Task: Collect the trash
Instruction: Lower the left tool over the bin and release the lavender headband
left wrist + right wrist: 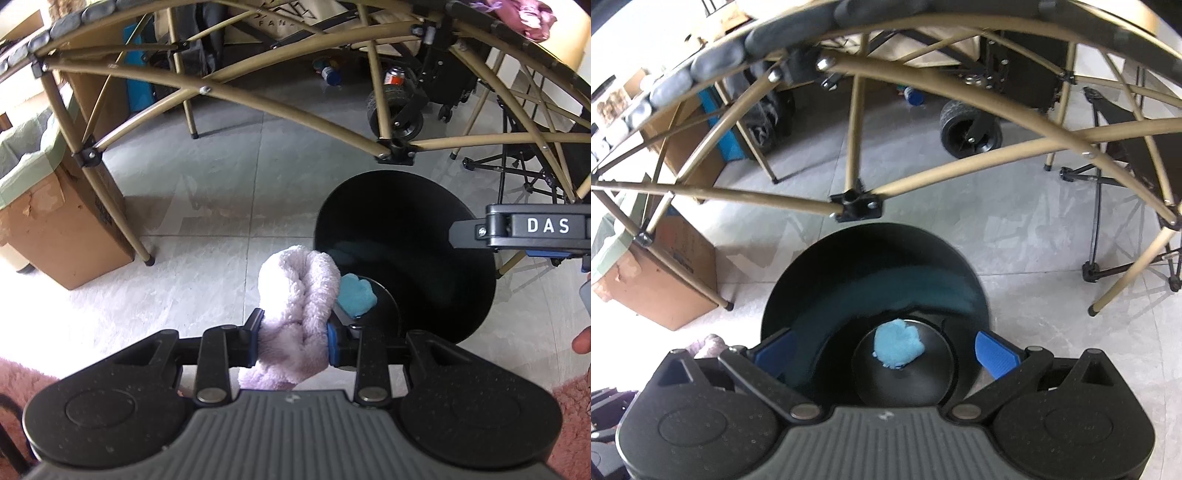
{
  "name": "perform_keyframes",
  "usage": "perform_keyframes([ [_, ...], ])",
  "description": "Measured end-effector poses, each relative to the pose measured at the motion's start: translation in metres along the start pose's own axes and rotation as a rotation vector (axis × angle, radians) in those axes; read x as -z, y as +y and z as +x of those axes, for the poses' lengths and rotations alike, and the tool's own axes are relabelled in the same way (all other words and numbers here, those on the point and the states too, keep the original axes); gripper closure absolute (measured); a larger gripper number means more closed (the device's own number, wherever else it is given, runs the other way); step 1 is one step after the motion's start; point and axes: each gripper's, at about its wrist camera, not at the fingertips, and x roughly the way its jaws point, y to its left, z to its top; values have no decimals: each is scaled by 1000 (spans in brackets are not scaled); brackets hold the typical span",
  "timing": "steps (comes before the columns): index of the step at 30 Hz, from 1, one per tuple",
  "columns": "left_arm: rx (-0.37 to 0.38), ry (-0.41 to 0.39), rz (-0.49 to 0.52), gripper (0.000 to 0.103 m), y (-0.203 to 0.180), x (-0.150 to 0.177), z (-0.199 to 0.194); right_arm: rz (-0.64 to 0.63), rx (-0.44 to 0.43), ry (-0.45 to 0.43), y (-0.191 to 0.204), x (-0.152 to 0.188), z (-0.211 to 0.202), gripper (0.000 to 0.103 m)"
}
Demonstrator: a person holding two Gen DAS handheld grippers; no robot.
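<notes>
Left tongs: my left gripper (293,341) is clamped on a fluffy pale-lilac cloth (295,314), blue pads pressing it from both sides, the bunch standing up between them.
Right tongs: my right gripper (884,350) stands wide apart with nothing between its pads; it hangs over the mouth of the black bin (812,295).
Done so far: one blue fluffy piece (898,348) lies on the bin floor, so I judge the first item collected.
In hand: the lilac cloth sits just beside the bin's near rim in the left wrist view, not yet over the opening as far as I can read it through the fisheye.
Left to do: carry the cloth over the mouth, let go, then look for more.
Other candidates: a pinkish bundle (517,16) lies up on the folding table (258,94); cans (393,77) sit on the tiled floor (221,221) beyond. Whether these count as trash I cannot tell.
Surroundings: cardboard box (66,236) to the left of the bin.
</notes>
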Motion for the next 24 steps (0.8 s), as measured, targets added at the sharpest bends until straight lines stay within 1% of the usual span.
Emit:
perform_keyframes([
  [7,17,-23,64,70,-30,-3,-6,71,30,-44,-35,3,-17,0],
  [15,53,-43,139,70,-71,-16,-5,170,74,-78,-83,9,-30,0],
  [24,92,-4,162,70,-105,-31,12,279,125,-90,-130,21,-34,0],
])
